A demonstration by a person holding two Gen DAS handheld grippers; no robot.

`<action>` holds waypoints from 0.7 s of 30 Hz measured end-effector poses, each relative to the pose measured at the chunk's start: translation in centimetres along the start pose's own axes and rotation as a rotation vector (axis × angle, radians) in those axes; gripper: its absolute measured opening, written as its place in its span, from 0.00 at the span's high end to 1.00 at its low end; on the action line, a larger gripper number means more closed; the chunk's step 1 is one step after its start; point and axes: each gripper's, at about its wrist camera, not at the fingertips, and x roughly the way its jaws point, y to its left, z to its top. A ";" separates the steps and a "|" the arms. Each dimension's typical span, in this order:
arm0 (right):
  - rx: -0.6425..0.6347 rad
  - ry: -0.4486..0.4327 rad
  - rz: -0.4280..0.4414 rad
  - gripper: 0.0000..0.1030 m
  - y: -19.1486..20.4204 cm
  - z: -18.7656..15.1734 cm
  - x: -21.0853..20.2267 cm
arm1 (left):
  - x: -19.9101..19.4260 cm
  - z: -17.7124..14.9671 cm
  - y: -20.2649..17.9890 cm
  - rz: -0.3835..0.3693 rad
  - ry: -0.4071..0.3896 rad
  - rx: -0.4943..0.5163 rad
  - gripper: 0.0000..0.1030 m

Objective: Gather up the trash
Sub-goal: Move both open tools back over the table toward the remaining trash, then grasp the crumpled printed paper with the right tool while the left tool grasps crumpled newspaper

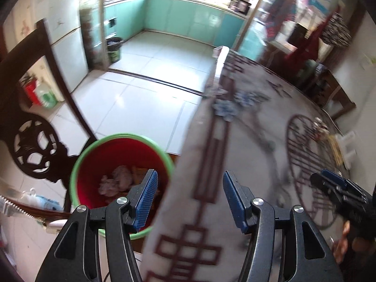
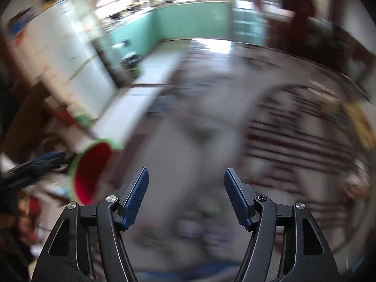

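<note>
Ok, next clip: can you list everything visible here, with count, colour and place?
Trash bin: one, red inside with green rim, on the floor left of the table, crumpled trash inside.
Table: one, grey cloth with dark red pattern, right half of the view.
Chair: one, dark carved wood, left edge.
Kitchen cabinets: turquoise, far wall.
Small bin: one, dark and green, by the kitchen doorway.
Left gripper: black with blue fingers, open, empty.
Right gripper: same, open, empty, over the table.
</note>
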 end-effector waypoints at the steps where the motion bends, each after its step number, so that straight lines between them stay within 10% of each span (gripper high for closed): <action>1: 0.029 -0.003 -0.048 0.36 -2.3 -0.2 -0.3 | 0.1 0.0 -1.1 -0.011 0.004 0.015 0.45; 8: 0.202 -0.022 -0.393 0.22 -18.7 -0.4 -3.4 | 1.4 0.4 -9.2 -0.092 0.032 0.121 0.45; 15: 0.307 0.093 -0.373 0.22 -26.1 -2.0 0.3 | 3.2 1.5 -20.2 -0.195 0.049 0.235 0.45; 21: 0.352 0.064 -0.292 0.56 -28.4 -3.1 1.1 | 5.3 2.9 -29.4 -0.248 0.055 0.331 0.45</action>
